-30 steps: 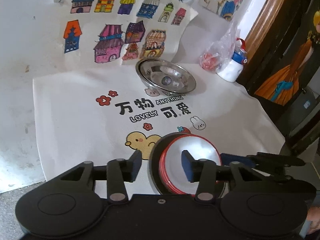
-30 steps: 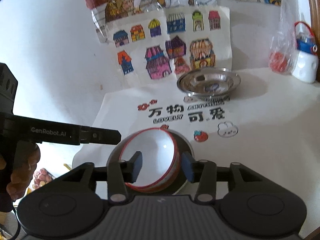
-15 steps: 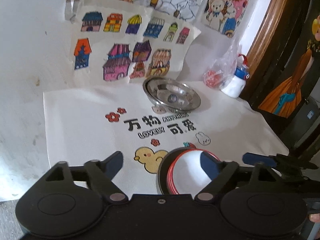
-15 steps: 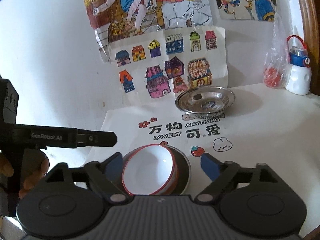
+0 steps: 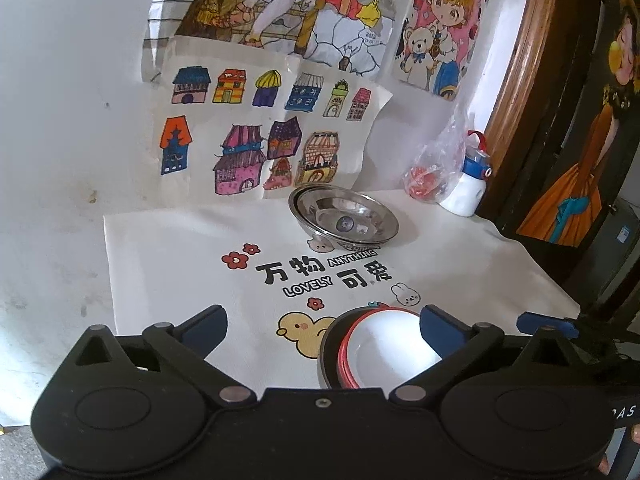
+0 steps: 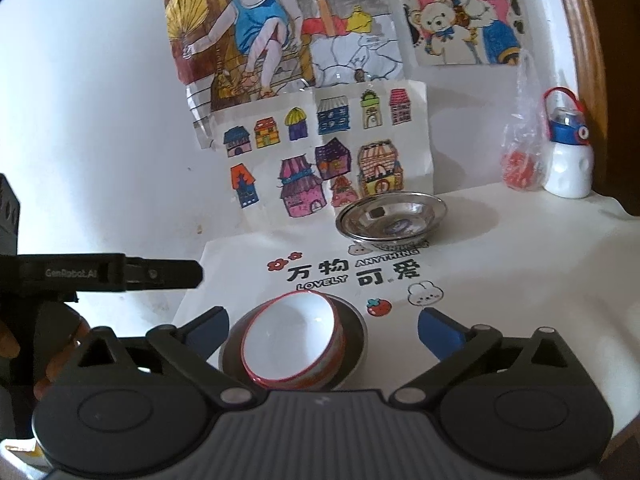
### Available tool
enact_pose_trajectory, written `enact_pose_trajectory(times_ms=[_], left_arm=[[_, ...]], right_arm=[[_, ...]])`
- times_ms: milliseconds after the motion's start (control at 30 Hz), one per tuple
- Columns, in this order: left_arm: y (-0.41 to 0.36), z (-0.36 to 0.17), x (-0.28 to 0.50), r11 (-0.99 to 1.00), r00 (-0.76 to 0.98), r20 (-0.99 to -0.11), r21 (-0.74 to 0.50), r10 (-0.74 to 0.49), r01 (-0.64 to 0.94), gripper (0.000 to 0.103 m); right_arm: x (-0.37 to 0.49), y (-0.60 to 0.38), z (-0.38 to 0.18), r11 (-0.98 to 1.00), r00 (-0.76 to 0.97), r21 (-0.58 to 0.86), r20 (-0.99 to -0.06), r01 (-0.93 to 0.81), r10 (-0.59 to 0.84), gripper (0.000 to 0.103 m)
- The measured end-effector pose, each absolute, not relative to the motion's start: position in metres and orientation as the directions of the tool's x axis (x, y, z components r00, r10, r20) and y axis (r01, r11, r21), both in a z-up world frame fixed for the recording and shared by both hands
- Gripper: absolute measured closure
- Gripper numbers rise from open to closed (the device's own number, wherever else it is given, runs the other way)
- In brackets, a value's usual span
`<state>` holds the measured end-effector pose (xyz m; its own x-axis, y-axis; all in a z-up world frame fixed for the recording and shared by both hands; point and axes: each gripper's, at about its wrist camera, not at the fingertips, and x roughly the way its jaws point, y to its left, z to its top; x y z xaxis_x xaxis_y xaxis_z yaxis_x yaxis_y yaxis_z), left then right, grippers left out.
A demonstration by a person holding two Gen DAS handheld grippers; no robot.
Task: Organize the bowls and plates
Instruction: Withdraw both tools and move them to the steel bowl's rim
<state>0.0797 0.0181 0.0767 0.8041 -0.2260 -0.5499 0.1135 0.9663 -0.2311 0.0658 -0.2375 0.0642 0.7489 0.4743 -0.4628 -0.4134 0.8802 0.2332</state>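
Left wrist view: left gripper (image 5: 323, 326) jaws just opened wide, clear of the red-rimmed bowl (image 5: 390, 350) sitting in the dark plate (image 5: 329, 350). Right wrist view: right gripper (image 6: 323, 326) likewise just opened wide; bowl (image 6: 290, 338) between its jaws untouched; steel bowls (image 6: 390, 220) farther back on the table (image 6: 520, 260).

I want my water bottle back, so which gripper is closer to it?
Right. The bottle stands back right; the right gripper is on that side, the left gripper further left. Both jaws have just been opening, holding nothing.
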Motion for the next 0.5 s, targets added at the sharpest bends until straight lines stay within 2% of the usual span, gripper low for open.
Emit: enact_pose_trajectory(times_ms=[333, 500], left_arm=[[0.035, 0.067, 0.059, 0.964, 0.847, -0.492, -0.253, -0.201, 0.082, 0.001], [0.049, 0.054, 0.058, 0.947, 0.834, -0.507, -0.316, -0.216, 0.053, 0.001]], right_arm=[[0.037, -0.237, 0.053, 0.924, 0.812, 0.233, -0.446, -0.302, 0.377, 0.000], [0.025, -0.236, 0.046, 0.941, 0.835, 0.256, -0.450, -0.220, 0.317, 0.000]])
